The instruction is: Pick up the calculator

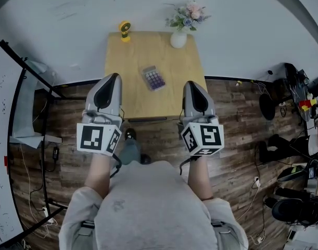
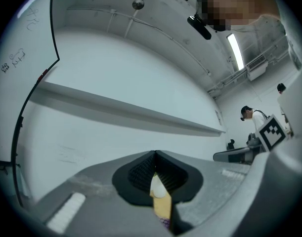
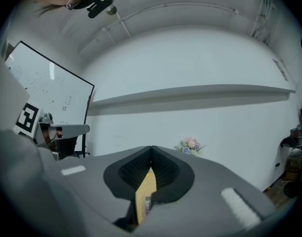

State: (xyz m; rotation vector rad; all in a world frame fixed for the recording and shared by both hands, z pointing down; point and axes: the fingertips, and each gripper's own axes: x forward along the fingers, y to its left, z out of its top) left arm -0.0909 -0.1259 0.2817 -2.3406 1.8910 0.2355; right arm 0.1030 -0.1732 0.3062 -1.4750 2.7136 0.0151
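Note:
The calculator [image 1: 154, 78], grey with purple keys, lies flat near the middle of the small wooden table [image 1: 132, 92]. Both grippers hang over the table's near edge, pointing toward the wall. My left gripper [image 1: 114, 78] sits left of the calculator and my right gripper [image 1: 192, 84] right of it, neither touching it. In the left gripper view the jaws meet at the tip of the left gripper [image 2: 155, 153] with nothing held. The right gripper [image 3: 151, 147] also shows its jaws closed and empty. A sliver of table and the calculator [image 3: 148, 205] show through the slit.
A white vase of flowers [image 1: 178, 37] stands at the table's far right corner and a small yellow object [image 1: 125, 30] at its far left. A whiteboard [image 1: 2, 139] stands to the left. Cables and equipment [image 1: 299, 139] clutter the floor to the right.

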